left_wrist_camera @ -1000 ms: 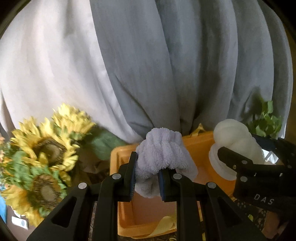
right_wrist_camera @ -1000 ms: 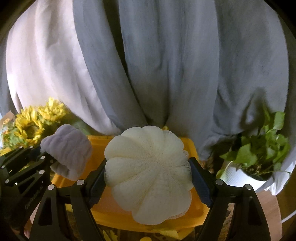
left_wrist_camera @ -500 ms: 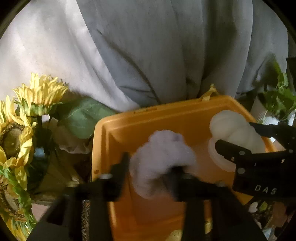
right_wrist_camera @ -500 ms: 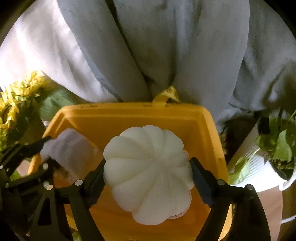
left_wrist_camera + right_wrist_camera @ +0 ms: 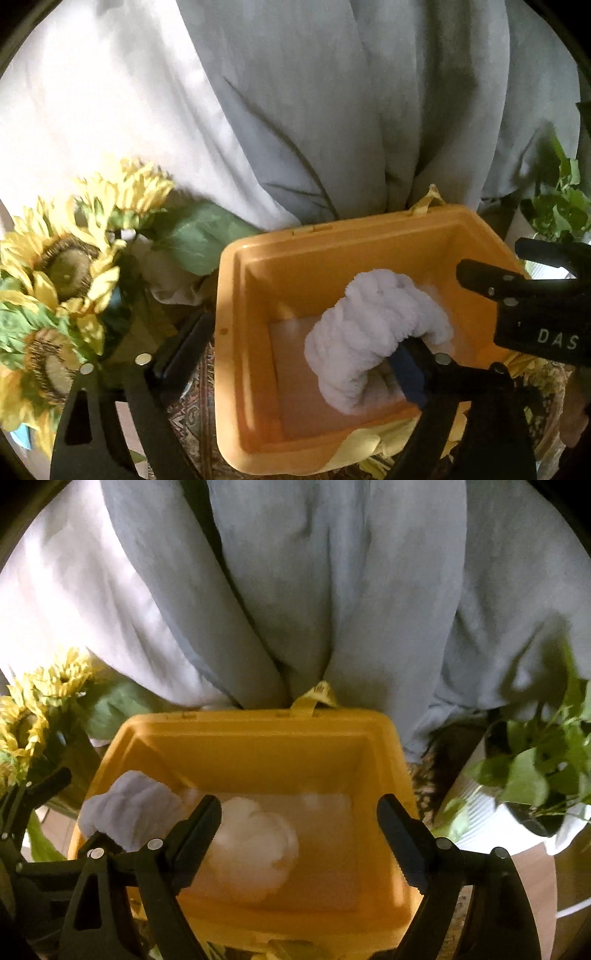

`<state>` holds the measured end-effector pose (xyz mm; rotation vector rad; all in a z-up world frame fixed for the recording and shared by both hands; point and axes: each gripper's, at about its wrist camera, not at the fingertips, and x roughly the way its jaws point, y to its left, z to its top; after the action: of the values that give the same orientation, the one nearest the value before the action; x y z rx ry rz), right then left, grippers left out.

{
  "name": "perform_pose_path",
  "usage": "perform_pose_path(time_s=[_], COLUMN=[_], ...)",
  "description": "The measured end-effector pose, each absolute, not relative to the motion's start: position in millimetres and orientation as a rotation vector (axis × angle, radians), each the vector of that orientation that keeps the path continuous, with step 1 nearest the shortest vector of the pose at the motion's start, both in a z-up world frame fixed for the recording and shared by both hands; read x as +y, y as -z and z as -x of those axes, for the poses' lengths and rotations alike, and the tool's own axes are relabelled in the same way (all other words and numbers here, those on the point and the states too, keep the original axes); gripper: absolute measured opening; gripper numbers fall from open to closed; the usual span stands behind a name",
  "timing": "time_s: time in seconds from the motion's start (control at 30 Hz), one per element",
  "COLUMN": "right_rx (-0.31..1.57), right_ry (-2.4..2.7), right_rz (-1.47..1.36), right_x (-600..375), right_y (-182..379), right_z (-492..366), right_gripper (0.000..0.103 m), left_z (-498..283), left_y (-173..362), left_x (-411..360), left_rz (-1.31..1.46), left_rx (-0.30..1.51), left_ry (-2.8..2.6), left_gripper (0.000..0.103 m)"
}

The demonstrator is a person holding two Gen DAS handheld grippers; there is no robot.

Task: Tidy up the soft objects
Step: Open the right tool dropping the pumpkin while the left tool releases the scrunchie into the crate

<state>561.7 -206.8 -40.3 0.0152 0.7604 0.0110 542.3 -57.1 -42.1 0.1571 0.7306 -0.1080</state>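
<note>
over the yellow bin [image 5: 258,734], the left gripper [image 5: 295,354] is spreading its jaws, the lavender fuzzy cloth [image 5: 376,328] draped on one finger, while the right gripper [image 5: 299,823] stands spread and empty, the white pumpkin-shaped sponge [image 5: 255,853] already inside, leaving the cloth to slip free.

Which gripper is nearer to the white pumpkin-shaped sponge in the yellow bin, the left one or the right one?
Right. The right gripper hangs open directly over the sponge in the bin. The left gripper, jaws opening, is off to the side by the lavender towel.
</note>
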Motion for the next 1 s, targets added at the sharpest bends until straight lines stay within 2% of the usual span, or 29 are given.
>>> perform_pose_path(time_s=[0.23, 0.63, 0.9, 1.0], right_rx=[0.731, 0.845, 0.901, 0.900], right_ry=[0.036, 0.117, 0.151, 0.170], right_rz=[0.009, 0.008, -0.042, -0.032], right_x=[-208.5, -218.1, -225.7, -224.5], right_y=[28.5, 34.1, 26.5, 20.2], right_z=[-549.9, -562.6, -576.7, -580.8], right_gripper=[0.087, 0.087, 0.087, 0.087], left_z=[-545.9, -584.3, -616.4, -619.8], left_y=[36.4, 53.1, 48.6, 43.5], left_x=[-63.3, -89.1, -88.9, -92.6], left_rz=[-0.196, -0.403, -0.302, -0.335], left_rx=[0.752, 1.048, 1.262, 1.262], left_ry=[0.097, 0.100, 0.181, 0.155], left_gripper=[0.097, 0.098, 0.097, 0.098])
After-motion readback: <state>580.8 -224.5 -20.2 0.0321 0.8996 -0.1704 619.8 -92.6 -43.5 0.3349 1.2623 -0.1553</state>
